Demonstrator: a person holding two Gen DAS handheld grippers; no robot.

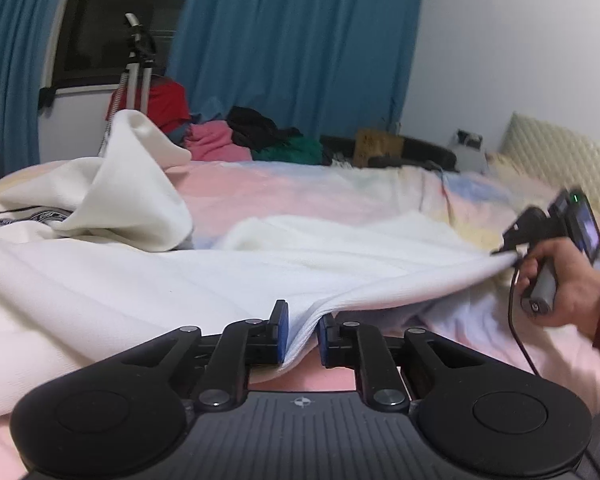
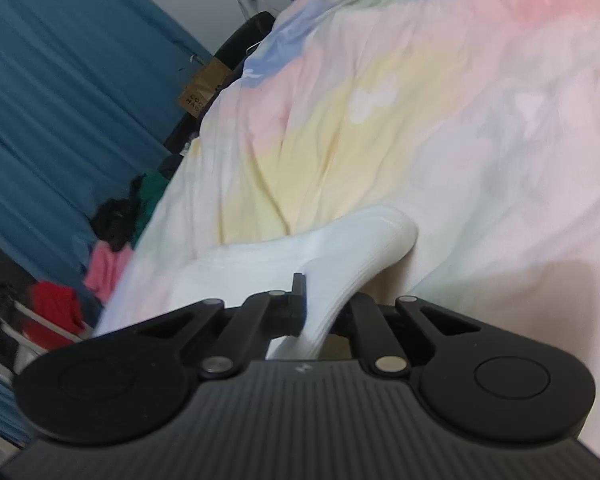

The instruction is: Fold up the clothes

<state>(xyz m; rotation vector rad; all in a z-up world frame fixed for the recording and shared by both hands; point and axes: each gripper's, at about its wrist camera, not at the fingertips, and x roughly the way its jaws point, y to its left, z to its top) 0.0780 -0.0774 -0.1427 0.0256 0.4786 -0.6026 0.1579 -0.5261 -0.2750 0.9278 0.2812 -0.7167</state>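
A white garment [image 1: 148, 276] lies spread over the pastel bed cover [image 1: 300, 188], with a sleeve bunched up at the left. My left gripper [image 1: 303, 334] is shut on the garment's near hem. My right gripper [image 1: 504, 254] shows at the right in the left wrist view, held by a hand, shut on another edge of the same garment and pulling it taut. In the right wrist view the right gripper [image 2: 324, 312] pinches a white fold [image 2: 340, 248] above the bed cover [image 2: 440, 120].
A pile of red, pink, black and green clothes [image 1: 228, 132] lies at the bed's far edge by blue curtains [image 1: 292, 40]. A tripod [image 1: 138, 64] stands at the window. A cream padded headboard [image 1: 560, 152] is at the right. A brown box [image 1: 378, 146] sits behind the bed.
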